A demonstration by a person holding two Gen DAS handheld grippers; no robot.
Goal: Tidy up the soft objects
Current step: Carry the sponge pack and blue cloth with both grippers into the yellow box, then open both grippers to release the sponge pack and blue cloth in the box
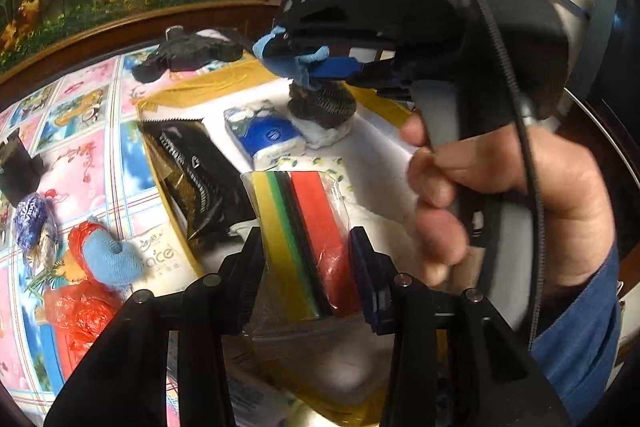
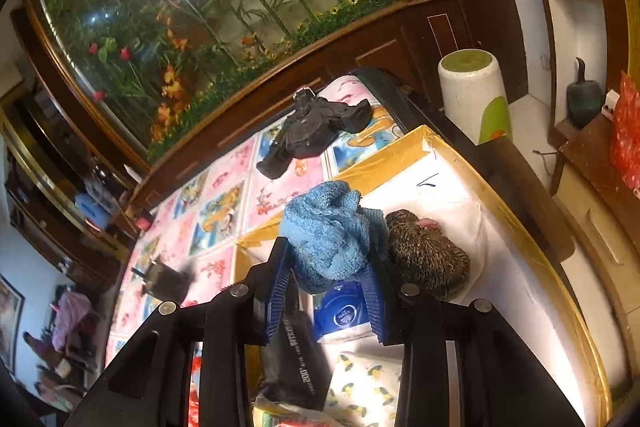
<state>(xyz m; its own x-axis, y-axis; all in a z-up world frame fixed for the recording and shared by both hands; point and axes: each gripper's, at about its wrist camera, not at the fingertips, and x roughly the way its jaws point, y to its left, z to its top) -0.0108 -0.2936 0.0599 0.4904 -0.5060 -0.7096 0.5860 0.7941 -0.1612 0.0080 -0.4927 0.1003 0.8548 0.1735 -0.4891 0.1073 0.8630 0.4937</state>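
- Currently, a blue knitted cloth (image 2: 326, 231) is clenched between the pads of the right tool (image 2: 328, 291) and is carried above the far end of the white-lined box (image 2: 500, 247), just beside a brown scouring ball (image 2: 430, 259) that lies inside.
- A clear pack of coloured sponges (image 1: 308, 239) is grasped by the left tool (image 1: 308, 267) over the near part of the same box.
- Already laid in the box are a blue tissue pack (image 1: 266, 135) and a black packet (image 1: 200, 171).
- The placing step is judged to be in hand for both items.
- Next, each item would have to be lowered onto a bare spot of the lining before its tool is released.
- A blue knitted heart (image 1: 108, 259) and red bags (image 1: 76, 311) are left outside on the patterned desk (image 1: 80, 147).
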